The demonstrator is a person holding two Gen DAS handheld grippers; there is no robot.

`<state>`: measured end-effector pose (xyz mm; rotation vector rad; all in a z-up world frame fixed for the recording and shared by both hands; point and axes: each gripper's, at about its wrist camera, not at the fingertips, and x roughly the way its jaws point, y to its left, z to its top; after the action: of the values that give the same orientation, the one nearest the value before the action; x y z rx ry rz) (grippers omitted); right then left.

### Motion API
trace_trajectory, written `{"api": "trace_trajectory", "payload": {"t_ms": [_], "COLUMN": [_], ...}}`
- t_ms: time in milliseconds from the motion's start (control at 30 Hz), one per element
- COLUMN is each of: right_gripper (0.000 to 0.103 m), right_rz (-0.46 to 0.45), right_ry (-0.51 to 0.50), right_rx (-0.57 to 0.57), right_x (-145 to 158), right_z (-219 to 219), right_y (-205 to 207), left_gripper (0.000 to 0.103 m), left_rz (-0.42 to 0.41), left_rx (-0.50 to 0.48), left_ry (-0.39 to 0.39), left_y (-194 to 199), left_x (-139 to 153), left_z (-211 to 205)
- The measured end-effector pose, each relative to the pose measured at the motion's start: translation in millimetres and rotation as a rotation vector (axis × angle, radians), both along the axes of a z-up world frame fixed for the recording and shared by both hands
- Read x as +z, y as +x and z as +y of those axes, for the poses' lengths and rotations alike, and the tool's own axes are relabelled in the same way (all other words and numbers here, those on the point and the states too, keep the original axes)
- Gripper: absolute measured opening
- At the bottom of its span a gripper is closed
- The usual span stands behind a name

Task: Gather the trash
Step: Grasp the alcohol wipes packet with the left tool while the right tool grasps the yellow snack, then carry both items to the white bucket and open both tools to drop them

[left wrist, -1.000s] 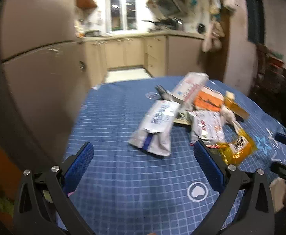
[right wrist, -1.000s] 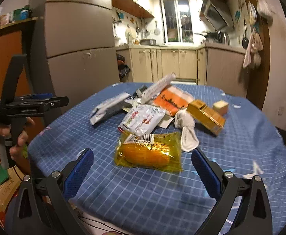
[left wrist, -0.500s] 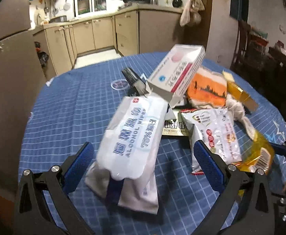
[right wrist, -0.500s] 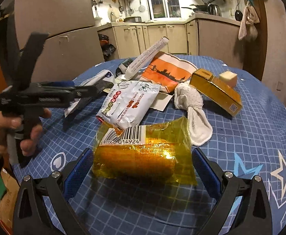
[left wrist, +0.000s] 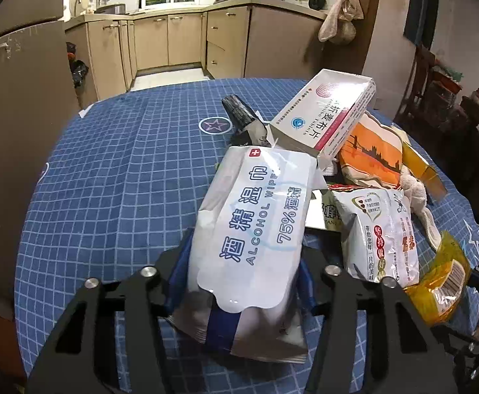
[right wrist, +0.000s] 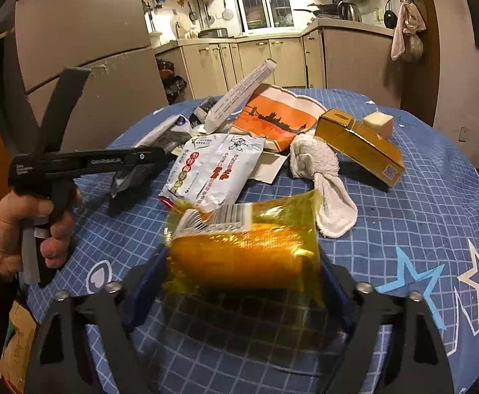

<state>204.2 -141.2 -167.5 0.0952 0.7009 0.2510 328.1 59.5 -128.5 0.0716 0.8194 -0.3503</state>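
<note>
A pile of trash lies on the blue checked tablecloth. My left gripper is shut on the white alcohol wipes pack, its blue pads pressed on both sides of the pack's near end. My right gripper is shut on the yellow corn packet, which looks lifted a little off the cloth. The left gripper also shows at the left of the right wrist view, held in a hand.
Beside them lie a white snack bag, an orange bag, a white medicine box, a white sock, a gold box and a sponge cube. Kitchen cabinets stand behind, a fridge at the left.
Both grippers moved forward and closed. The left one took hold of the wipes pack, the right one took hold of the corn packet.
</note>
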Motion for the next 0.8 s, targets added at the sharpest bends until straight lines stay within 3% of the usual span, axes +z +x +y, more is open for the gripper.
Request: {"api": "trace_trajectory", "payload": {"t_ms": [167, 367, 467, 567, 800], "right_gripper": [0.071, 0.069, 0.069, 0.069, 0.07], "right_rz": [-0.038, -0.157, -0.216, -0.256, -0.252], "right_ry": [0.042, 0.048, 0.035, 0.02, -0.035], "right_rx": [0.01, -0.032, -0.09, -0.173, -0.431], "right_x": [5, 30, 47, 61, 72], "right_z": [-12, -36, -62, -97, -213], "right_y": [-12, -46, -68, -94, -184], "left_gripper": [0.039, 0.039, 0.039, 0.039, 0.039], "left_rz": [-0.039, -0.121, -0.168, -0.204, -0.238], "left_rx": [0.037, 0.106, 0.09, 0.02, -0.299], "left_ry": [0.004, -0.022, -0.022, -0.04, -0.129], "left_y": [-8, -33, -54, -81, -157], "left_x": [4, 25, 39, 54, 73], "left_z": [3, 12, -3, -38, -185]}}
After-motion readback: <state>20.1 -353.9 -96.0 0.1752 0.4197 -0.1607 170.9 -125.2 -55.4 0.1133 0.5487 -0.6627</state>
